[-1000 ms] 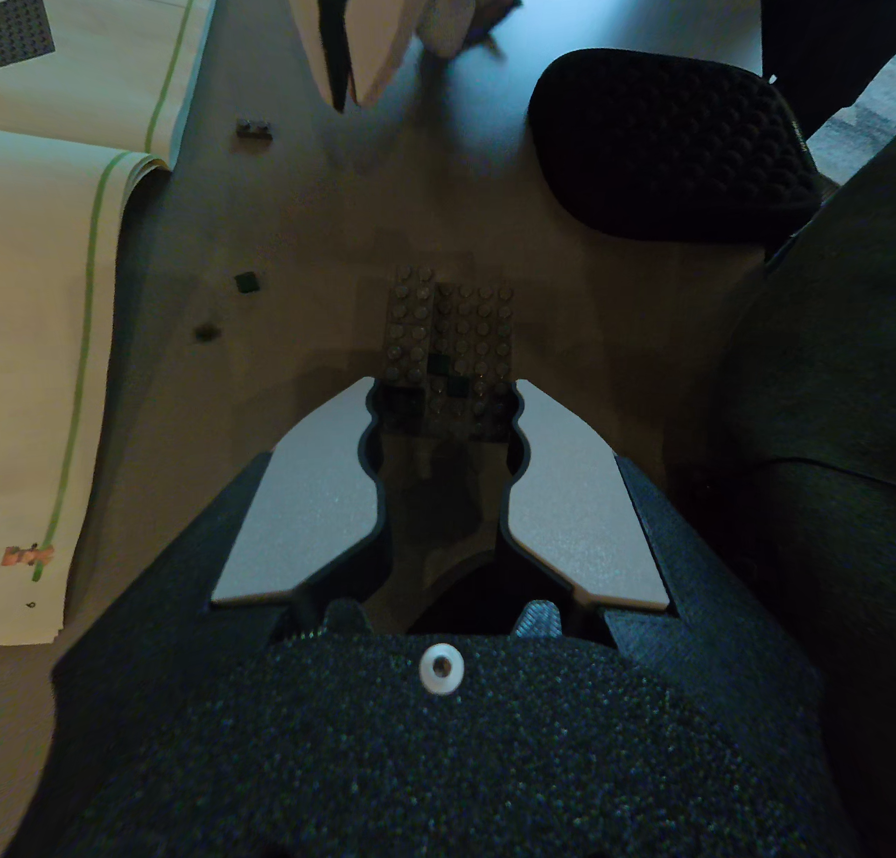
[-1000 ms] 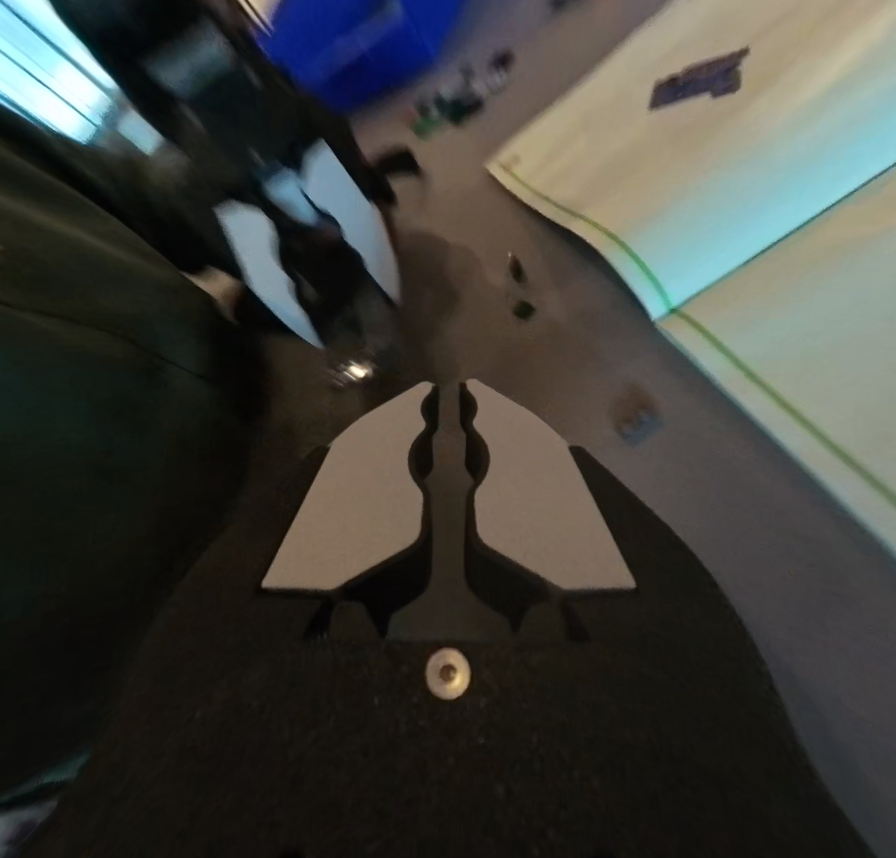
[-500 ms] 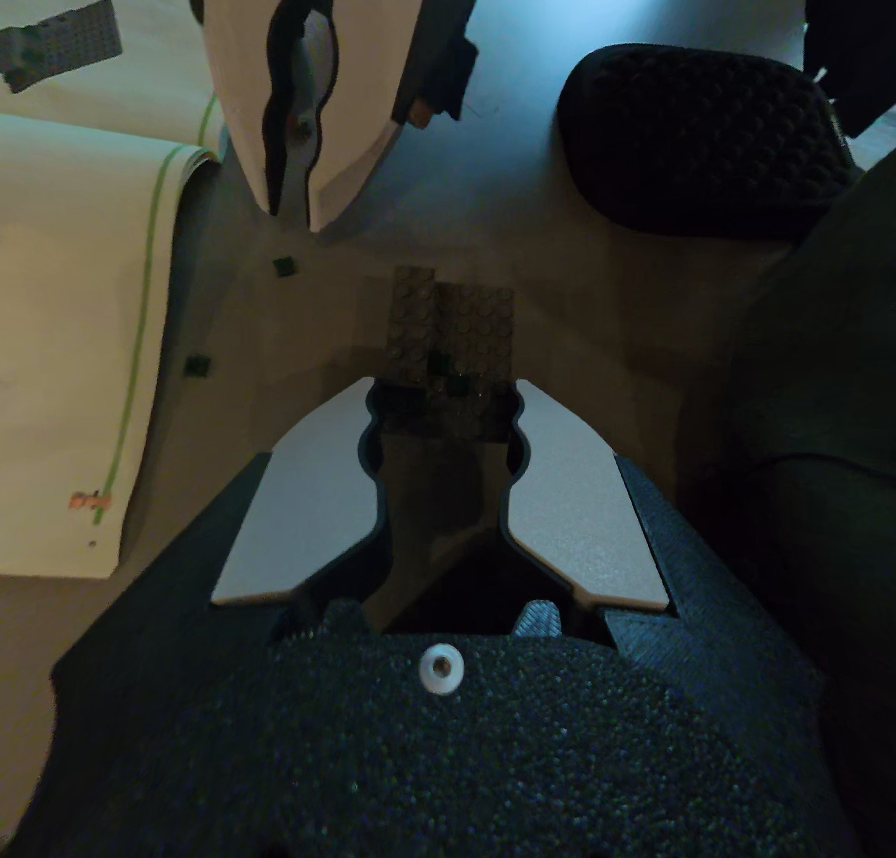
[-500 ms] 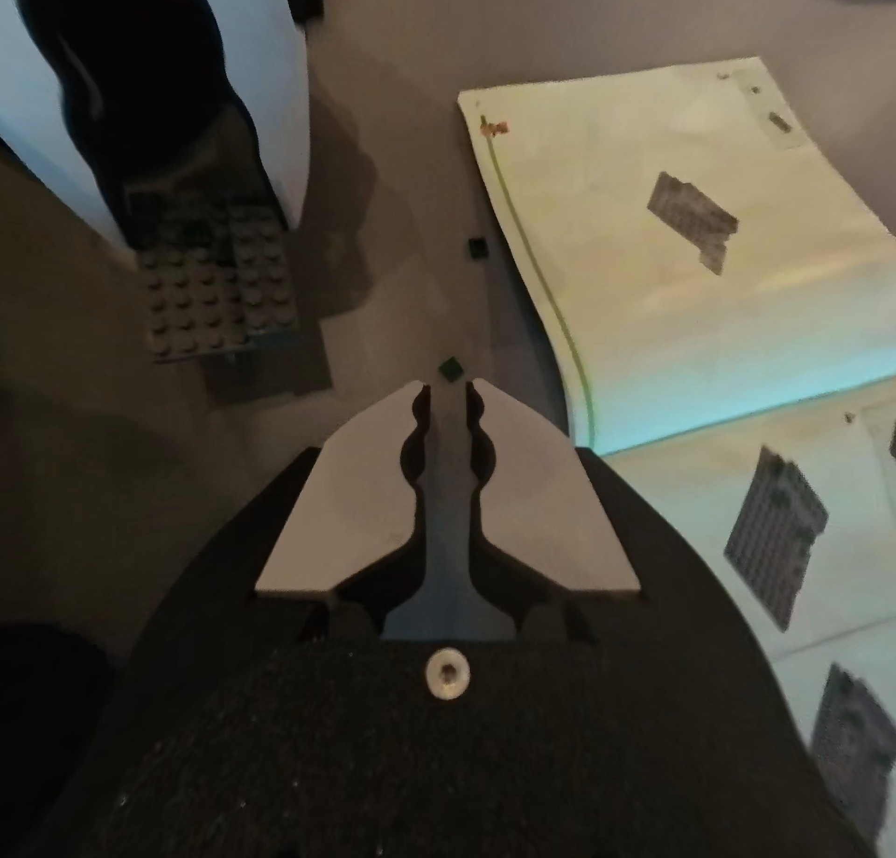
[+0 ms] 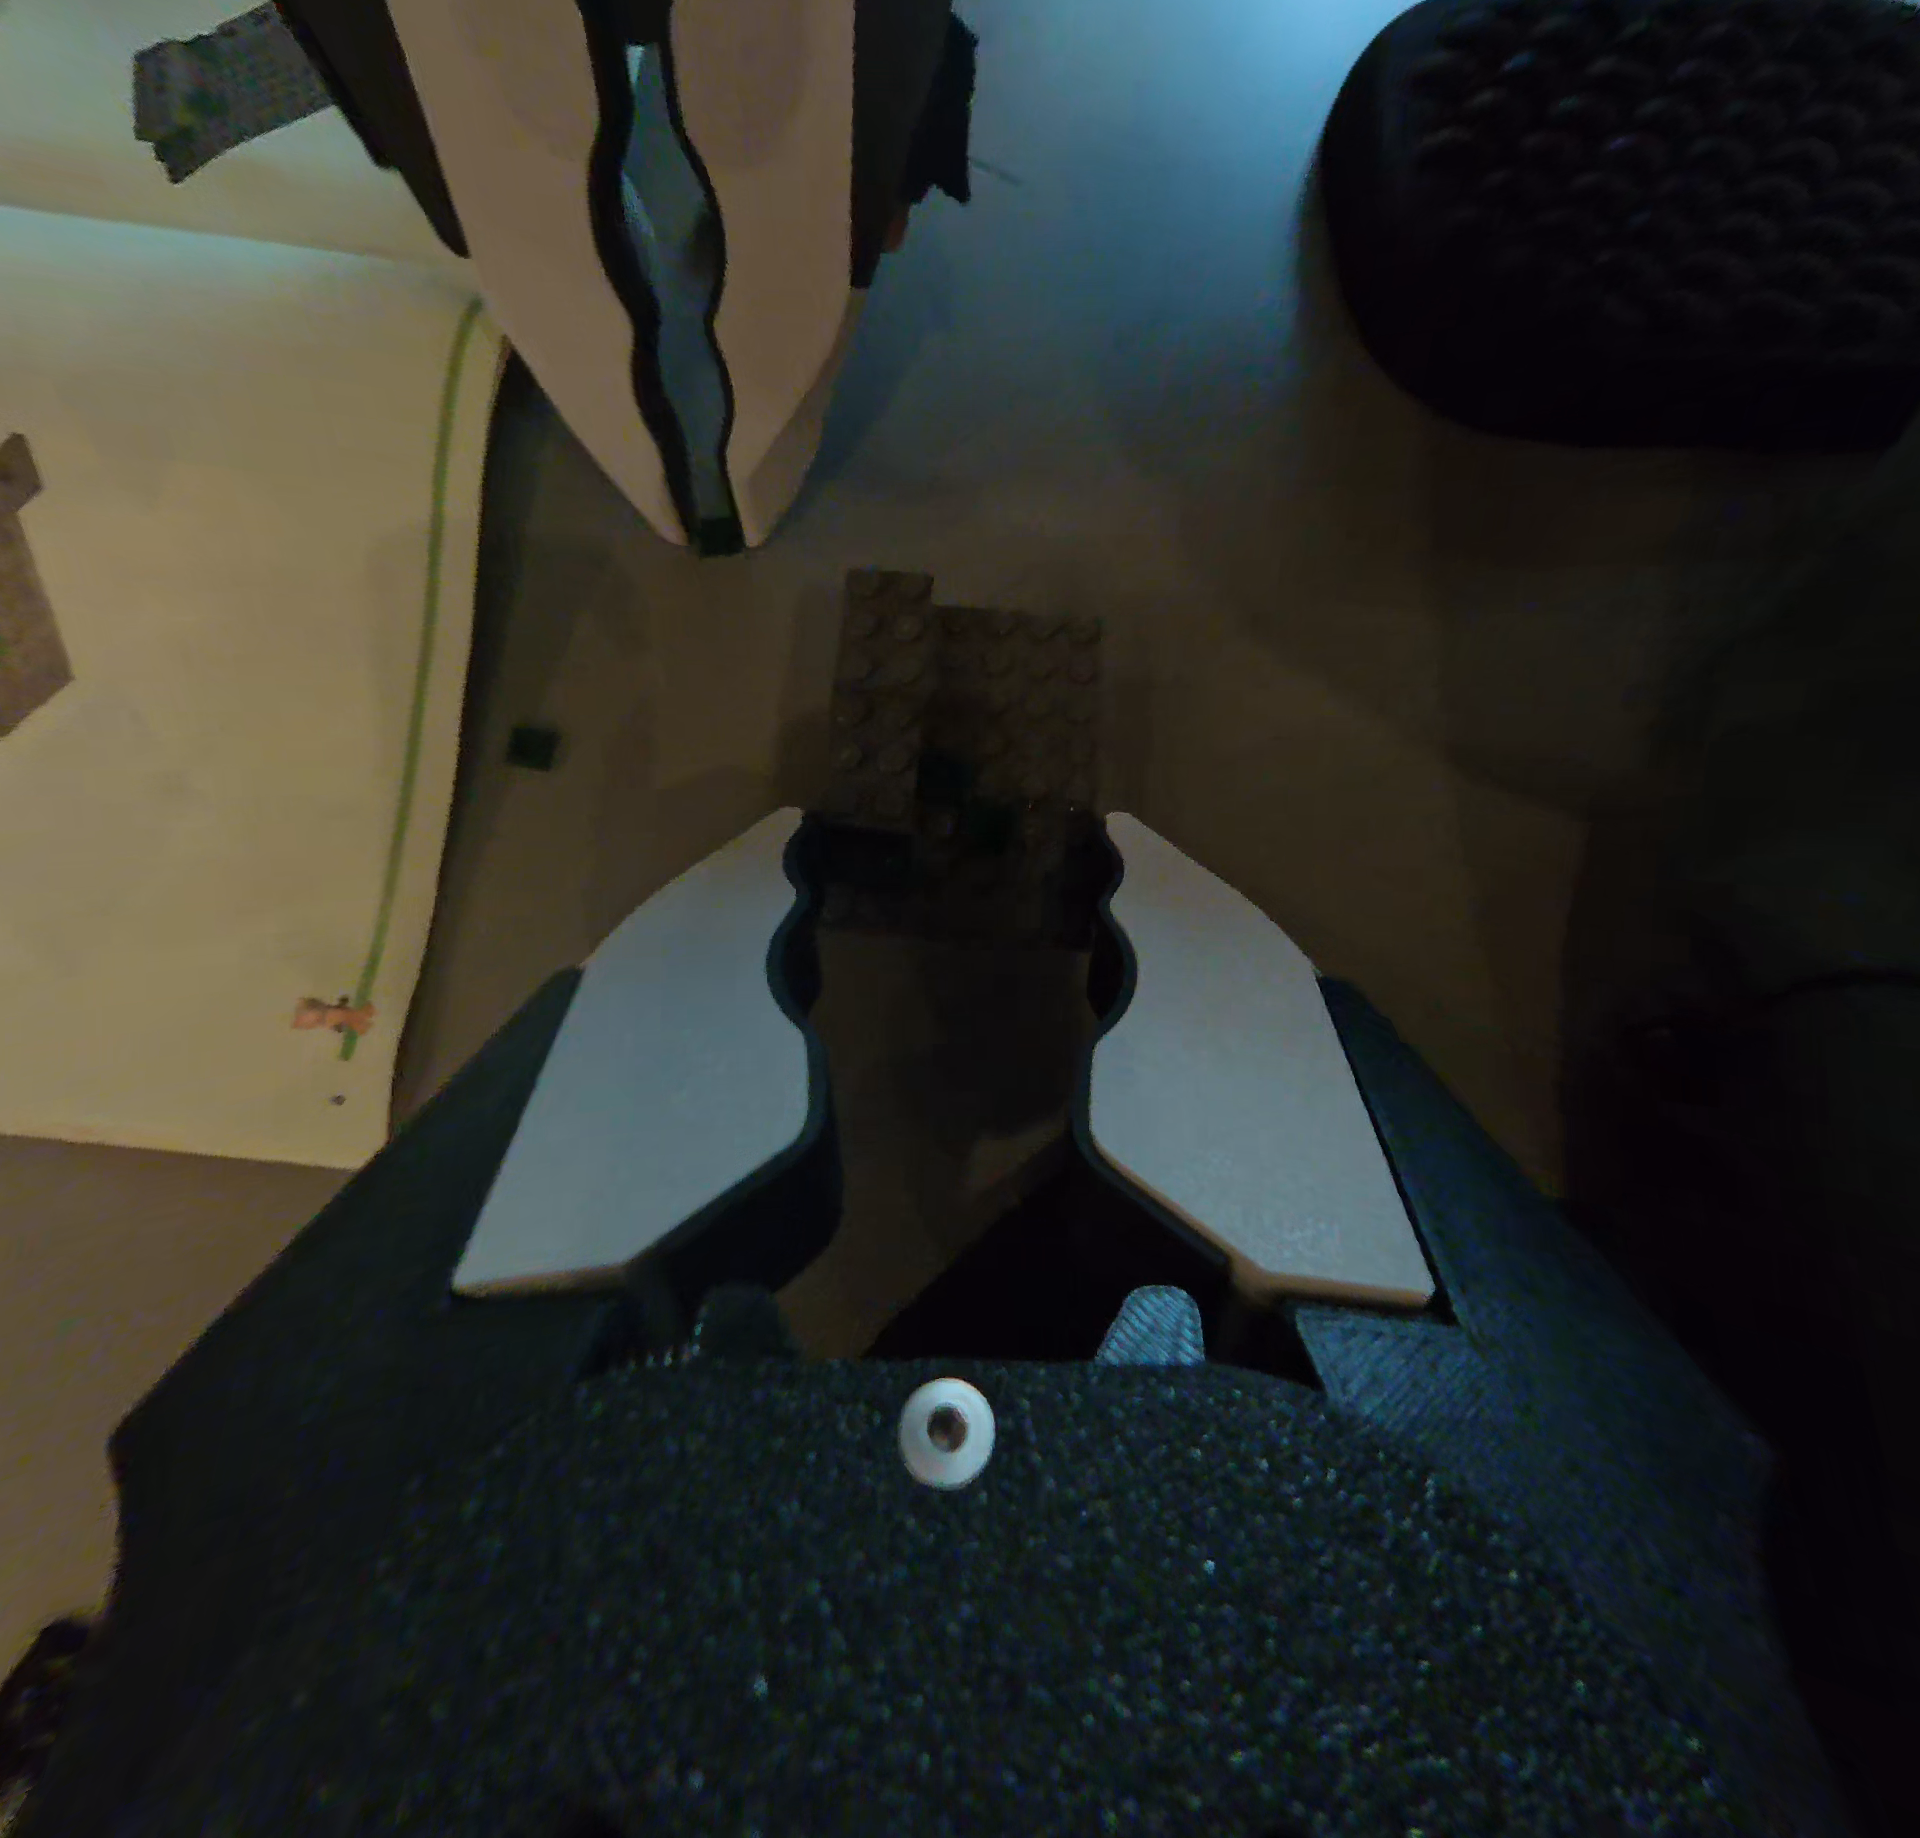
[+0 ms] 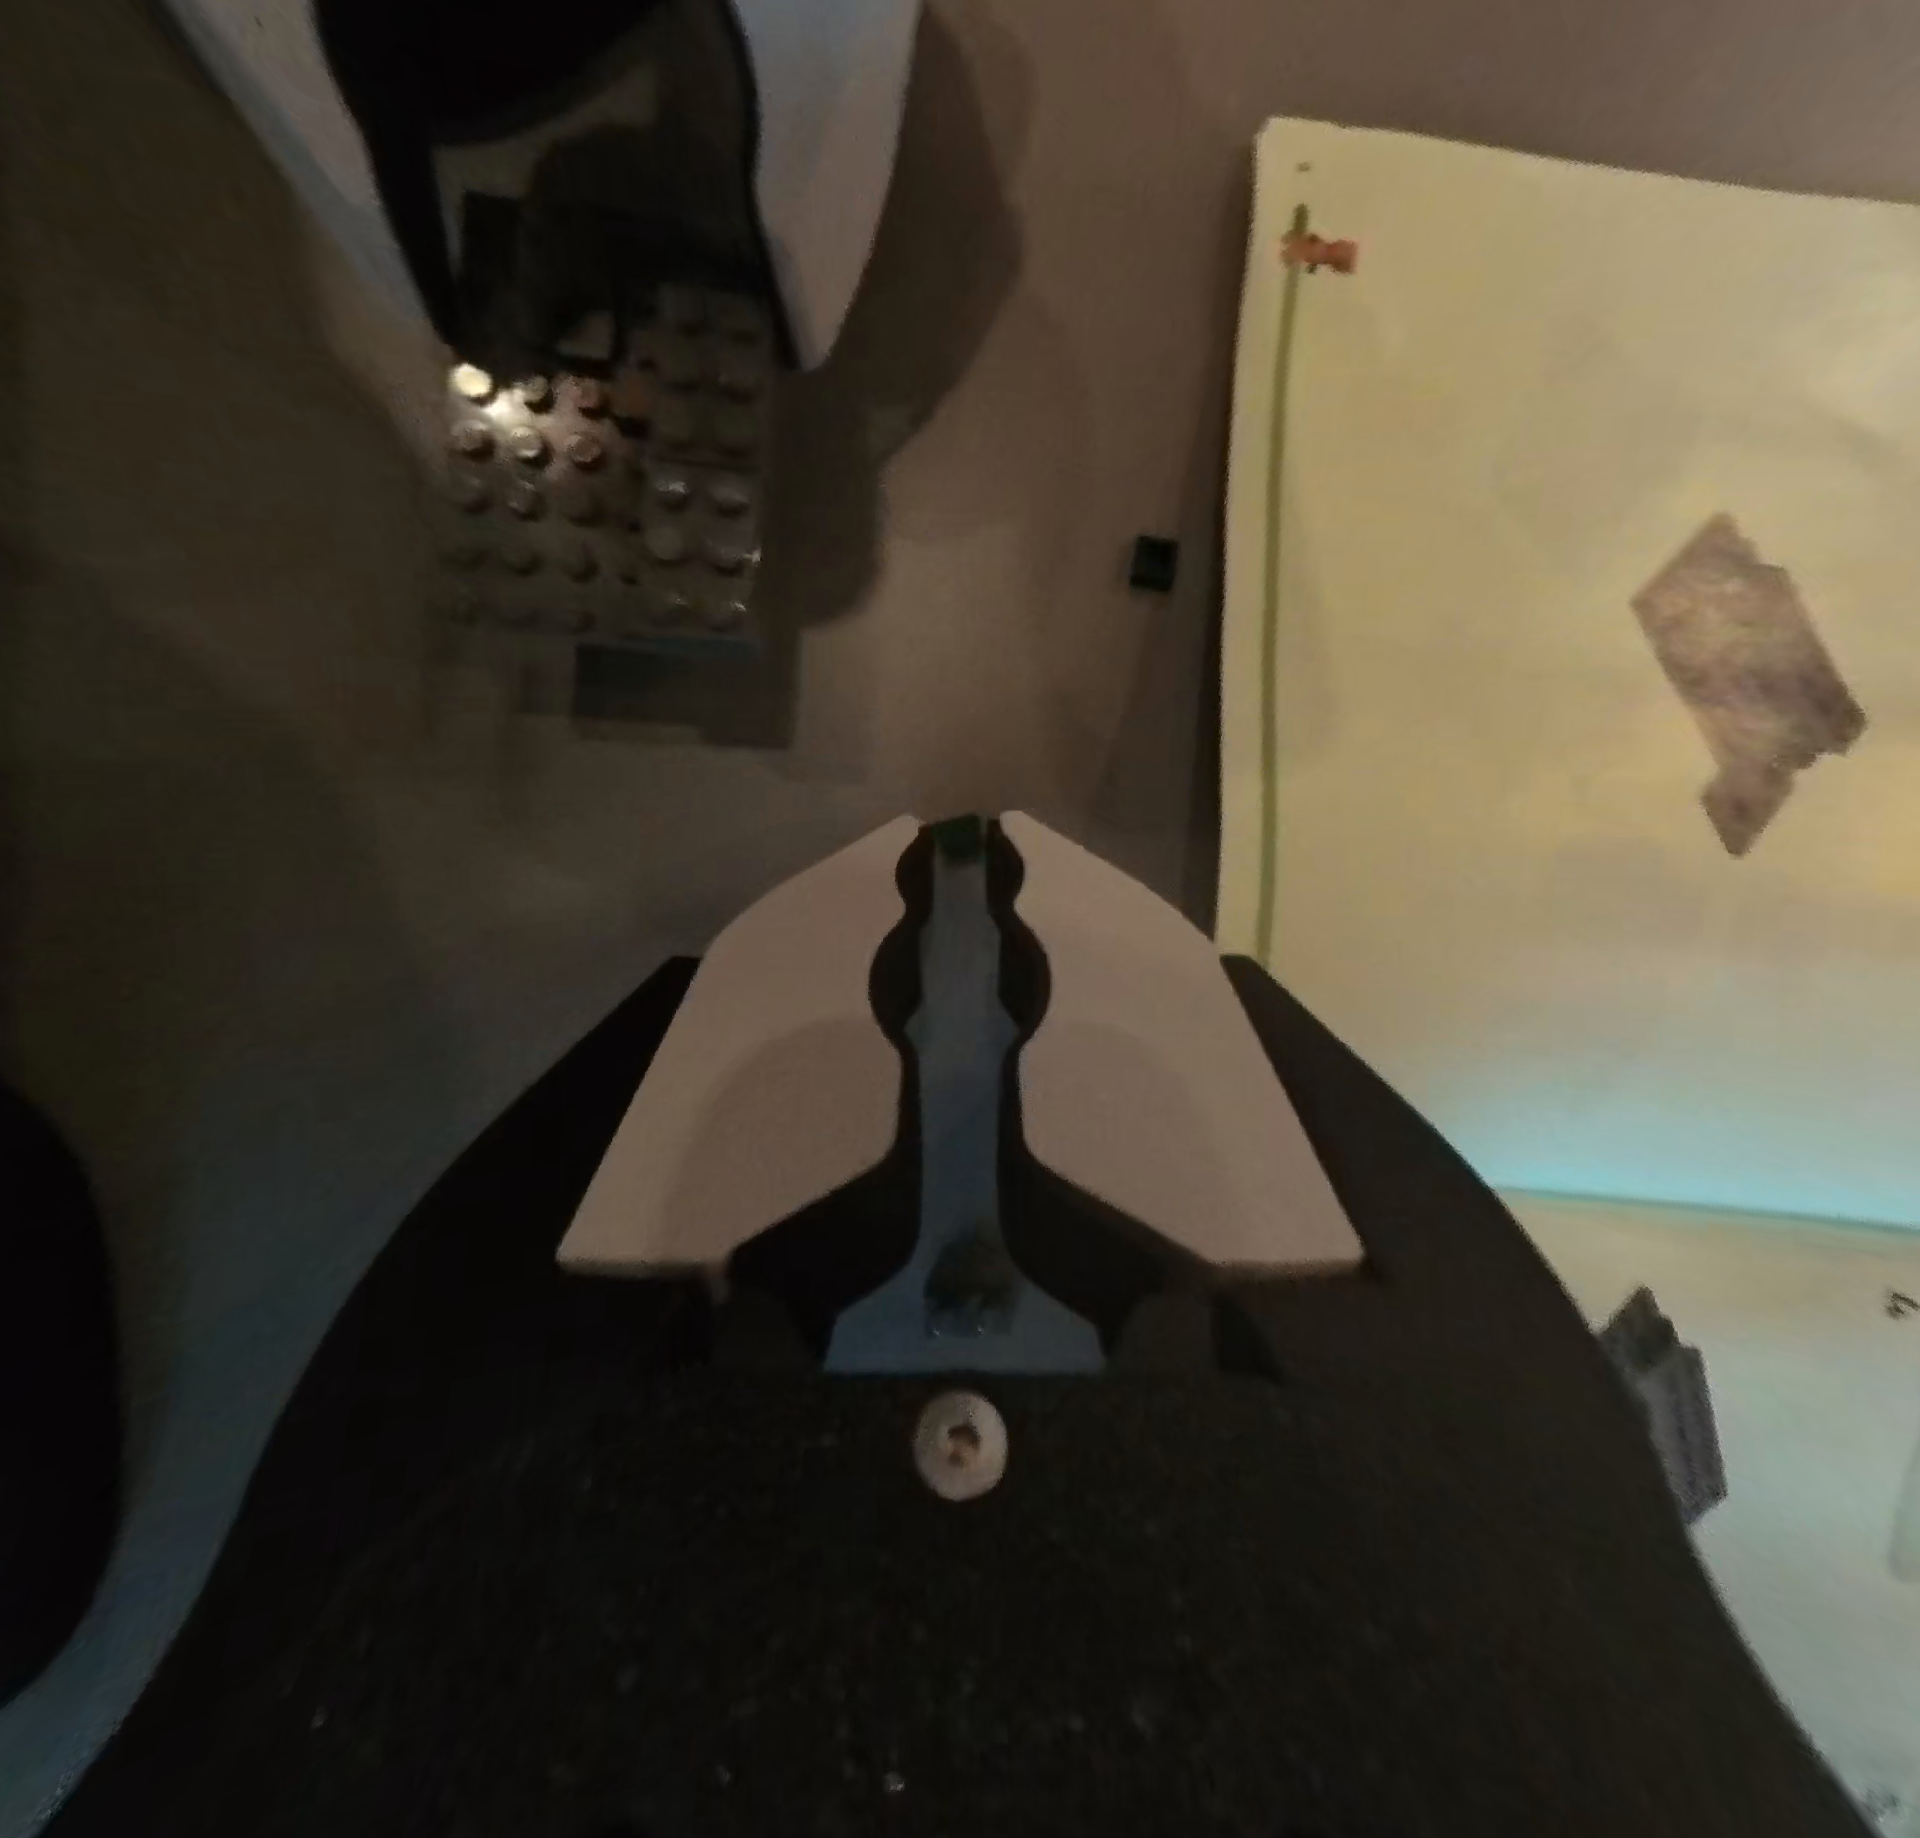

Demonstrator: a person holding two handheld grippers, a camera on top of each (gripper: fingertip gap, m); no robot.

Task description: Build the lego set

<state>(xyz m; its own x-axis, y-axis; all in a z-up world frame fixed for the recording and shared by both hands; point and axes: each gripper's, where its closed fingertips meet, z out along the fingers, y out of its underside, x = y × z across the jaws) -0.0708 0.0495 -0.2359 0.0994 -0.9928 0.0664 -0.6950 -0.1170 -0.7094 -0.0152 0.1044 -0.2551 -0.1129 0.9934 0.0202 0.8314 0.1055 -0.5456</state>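
The left gripper still clamps the near end of the grey studded lego plate, which lies on the table. The right gripper, nearly closed and empty half a second ago, now pinches a small green lego piece at its tips, nearer the plate. Another small dark piece rests beside the instruction booklet.

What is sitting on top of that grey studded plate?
On the grey studded plate sit a couple of small dark green pieces. The left gripper clamps its near end, and its fingers hide whatever lies there.
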